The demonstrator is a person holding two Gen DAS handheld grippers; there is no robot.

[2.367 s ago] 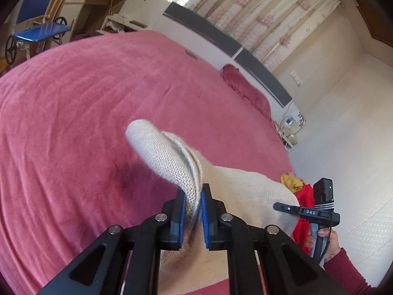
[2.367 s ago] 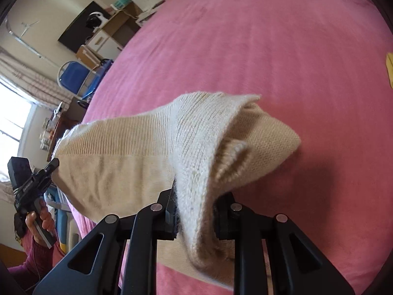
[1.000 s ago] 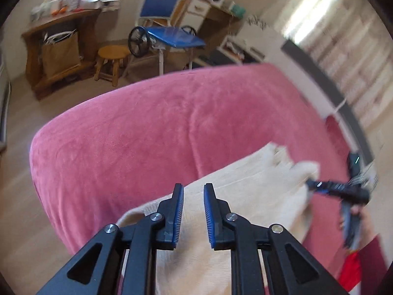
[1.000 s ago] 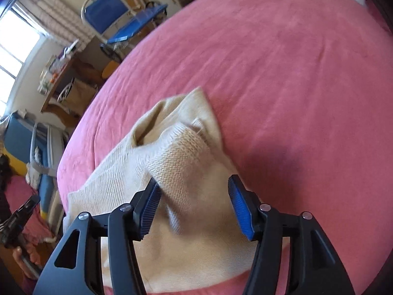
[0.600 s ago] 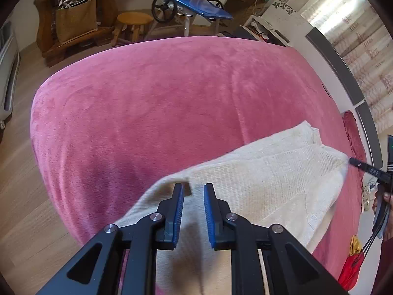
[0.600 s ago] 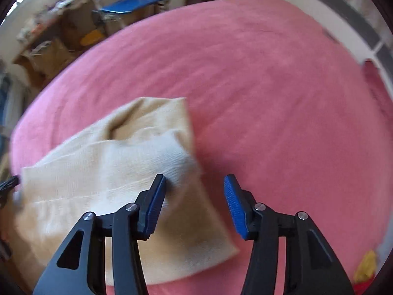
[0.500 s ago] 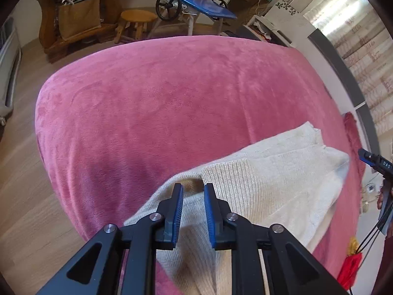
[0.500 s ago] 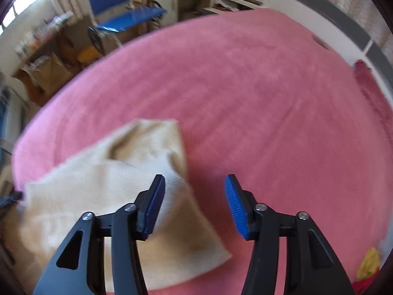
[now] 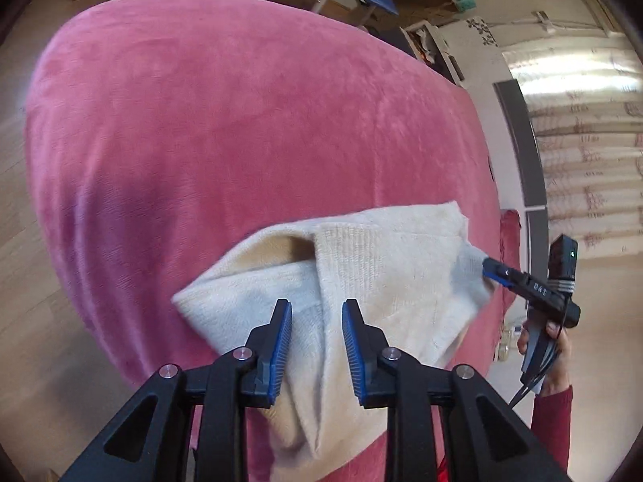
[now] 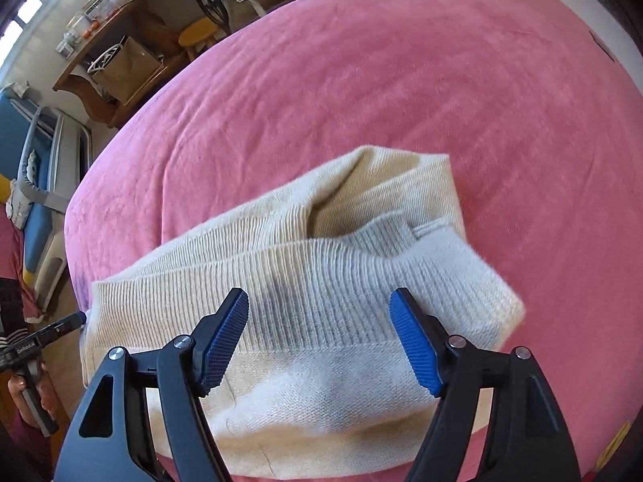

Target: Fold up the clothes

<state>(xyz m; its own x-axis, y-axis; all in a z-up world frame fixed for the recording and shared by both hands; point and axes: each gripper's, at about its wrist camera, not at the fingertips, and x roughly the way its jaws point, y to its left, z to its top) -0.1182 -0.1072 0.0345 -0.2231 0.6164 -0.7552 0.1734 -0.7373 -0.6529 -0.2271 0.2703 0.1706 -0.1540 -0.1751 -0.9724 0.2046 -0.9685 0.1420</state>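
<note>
Lying on pink bed (image 10: 361,80), cream sweater (image 10: 321,281) sits under both grippers; left gripper (image 9: 316,313) jaws opening, cloth between but ungripped; right gripper (image 10: 319,313) opening, released, at sweater's 3 o'clock edge.

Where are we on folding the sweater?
Done: the sweater lies doubled over on the bed, one layer folded across another. In hand: nothing is gripped. The right gripper hangs over the ribbed edge with jaws wide and opening; the left gripper is opening too, cloth between its pads but loose. Left: the stack looks lumpy, with a gaping pocket at the top, so probably another fold and smoothing.
</note>
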